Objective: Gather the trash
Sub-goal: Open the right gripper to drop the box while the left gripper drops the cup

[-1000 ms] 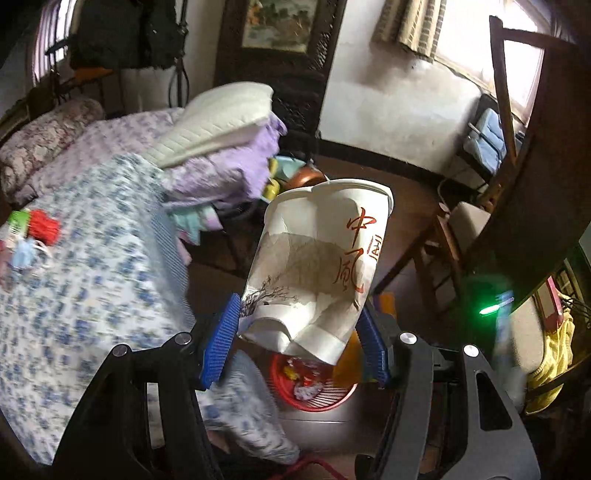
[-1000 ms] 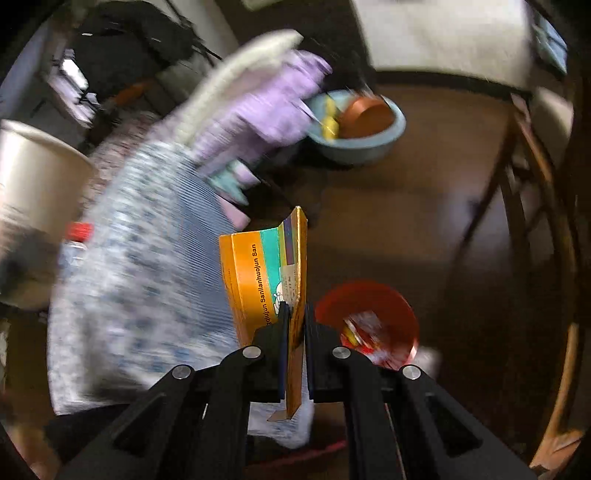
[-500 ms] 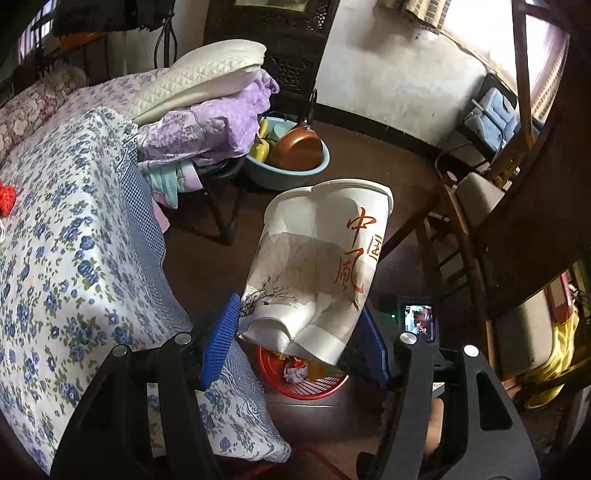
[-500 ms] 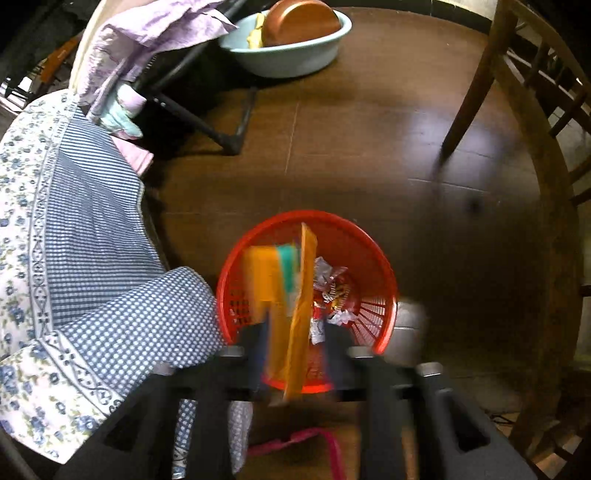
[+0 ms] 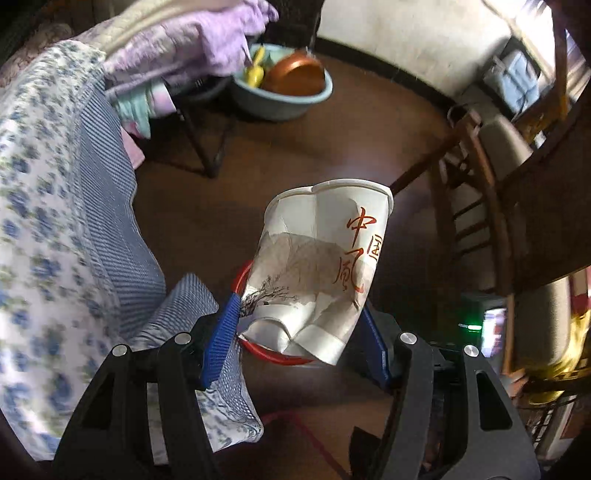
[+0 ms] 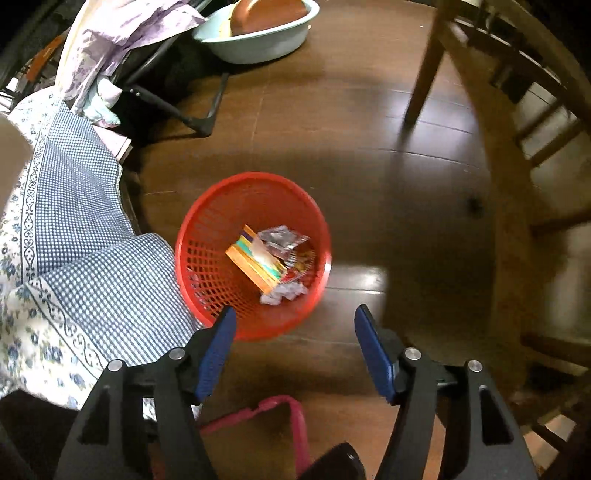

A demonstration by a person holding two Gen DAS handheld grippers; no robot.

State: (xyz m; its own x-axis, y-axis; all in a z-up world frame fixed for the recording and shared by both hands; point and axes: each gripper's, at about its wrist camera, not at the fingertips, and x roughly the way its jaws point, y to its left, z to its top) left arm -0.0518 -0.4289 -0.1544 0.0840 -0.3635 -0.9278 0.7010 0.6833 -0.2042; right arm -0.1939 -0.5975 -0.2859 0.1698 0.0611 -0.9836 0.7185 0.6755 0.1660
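Note:
My left gripper (image 5: 299, 328) is shut on a crushed white paper cup (image 5: 325, 266) with red characters, held above the red mesh basket (image 5: 243, 275), which the cup mostly hides. In the right wrist view the red basket (image 6: 207, 236) stands on the brown floor and holds an orange box (image 6: 255, 264), foil wrappers (image 6: 282, 238) and crumpled paper. My right gripper (image 6: 295, 332) is open and empty just above the basket's near rim.
A bed with a blue floral and checked sheet (image 6: 85, 273) hangs beside the basket on the left. A teal basin (image 6: 258, 33) with a brown pot stands on the floor beyond. A wooden chair (image 6: 517, 122) is at the right. A pink strap (image 6: 266, 413) lies near me.
My right gripper opened and let go of the orange box, which fell into the red basket. My left gripper moved over the basket, still holding the cup.

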